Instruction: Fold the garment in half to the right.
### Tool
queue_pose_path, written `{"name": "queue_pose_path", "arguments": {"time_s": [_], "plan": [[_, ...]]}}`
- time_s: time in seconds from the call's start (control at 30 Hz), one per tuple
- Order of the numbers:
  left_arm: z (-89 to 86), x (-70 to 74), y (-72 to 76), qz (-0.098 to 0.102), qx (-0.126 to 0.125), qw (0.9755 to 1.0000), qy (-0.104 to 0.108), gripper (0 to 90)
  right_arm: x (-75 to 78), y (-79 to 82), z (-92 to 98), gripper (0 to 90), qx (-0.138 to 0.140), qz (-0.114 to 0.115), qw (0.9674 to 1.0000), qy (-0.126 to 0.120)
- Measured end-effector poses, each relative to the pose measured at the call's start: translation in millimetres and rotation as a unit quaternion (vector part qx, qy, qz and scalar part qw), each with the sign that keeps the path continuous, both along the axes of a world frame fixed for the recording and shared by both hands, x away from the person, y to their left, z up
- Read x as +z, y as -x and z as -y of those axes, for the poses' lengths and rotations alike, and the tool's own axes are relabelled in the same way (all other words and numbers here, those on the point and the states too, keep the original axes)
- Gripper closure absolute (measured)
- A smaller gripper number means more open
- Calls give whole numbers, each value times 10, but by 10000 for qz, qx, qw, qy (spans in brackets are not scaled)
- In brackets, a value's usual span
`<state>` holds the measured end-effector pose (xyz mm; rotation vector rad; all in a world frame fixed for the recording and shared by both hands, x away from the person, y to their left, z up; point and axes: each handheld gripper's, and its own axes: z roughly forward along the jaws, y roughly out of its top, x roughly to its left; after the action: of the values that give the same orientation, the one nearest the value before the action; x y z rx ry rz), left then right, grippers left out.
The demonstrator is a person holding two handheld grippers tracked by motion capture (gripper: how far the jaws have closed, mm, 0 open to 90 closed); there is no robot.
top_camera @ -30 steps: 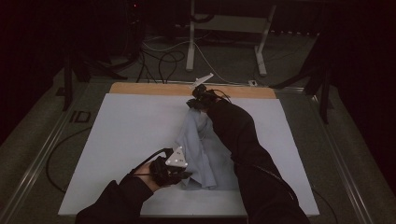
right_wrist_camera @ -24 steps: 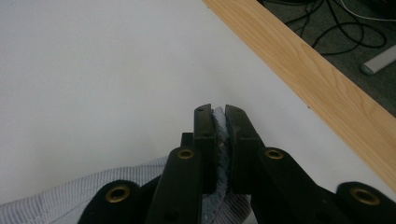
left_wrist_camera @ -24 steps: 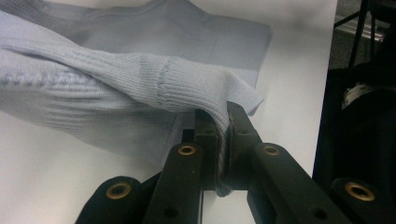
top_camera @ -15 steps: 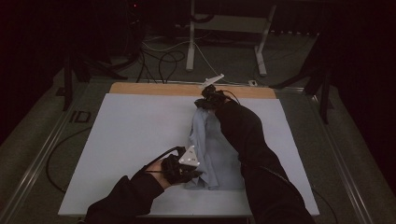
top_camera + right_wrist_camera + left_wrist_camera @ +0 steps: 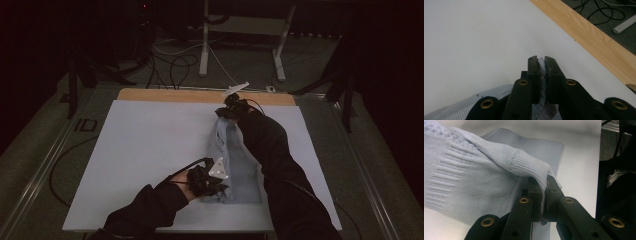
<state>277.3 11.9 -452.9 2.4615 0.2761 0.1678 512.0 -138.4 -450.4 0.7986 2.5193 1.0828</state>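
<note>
A pale blue knit garment (image 5: pixel 235 160) lies folded lengthwise on the white table sheet (image 5: pixel 150 145), right of the middle. My left gripper (image 5: pixel 216 184) is at its near end, shut on a ribbed cuff or hem (image 5: pixel 529 166) that drapes over the jaws. My right gripper (image 5: pixel 231 111) is at the far end of the garment, near the wooden edge, shut on a fold of the knit cloth (image 5: pixel 542 75). Both black-sleeved arms reach in from the bottom, the right one lying over the garment's right side.
A light wooden strip (image 5: pixel 200 96) runs along the table's far edge. Beyond it are cables (image 5: pixel 175 65) on the dark floor and a white stand's legs (image 5: pixel 205 45). A metal rail (image 5: pixel 45 165) borders the table on the left.
Both grippers have carried the garment to the right across the sheet, the far end moving closer to the wooden strip. Both grips have stayed shut.
</note>
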Motion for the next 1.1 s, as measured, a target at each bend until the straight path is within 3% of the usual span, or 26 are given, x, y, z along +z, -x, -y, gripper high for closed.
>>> {"name": "queue_pose_path", "arguments": {"time_s": [0.67, 1.1], "plan": [[379, -177, -84, 60, -207, 9995, -246, 874, -179, -74, 116, 842, -82, -154, 9998, -44], [559, -316, -166, 9, -200, 9990, -396, 872, -264, -119, 167, 837, -117, -183, 9997, -88]]}}
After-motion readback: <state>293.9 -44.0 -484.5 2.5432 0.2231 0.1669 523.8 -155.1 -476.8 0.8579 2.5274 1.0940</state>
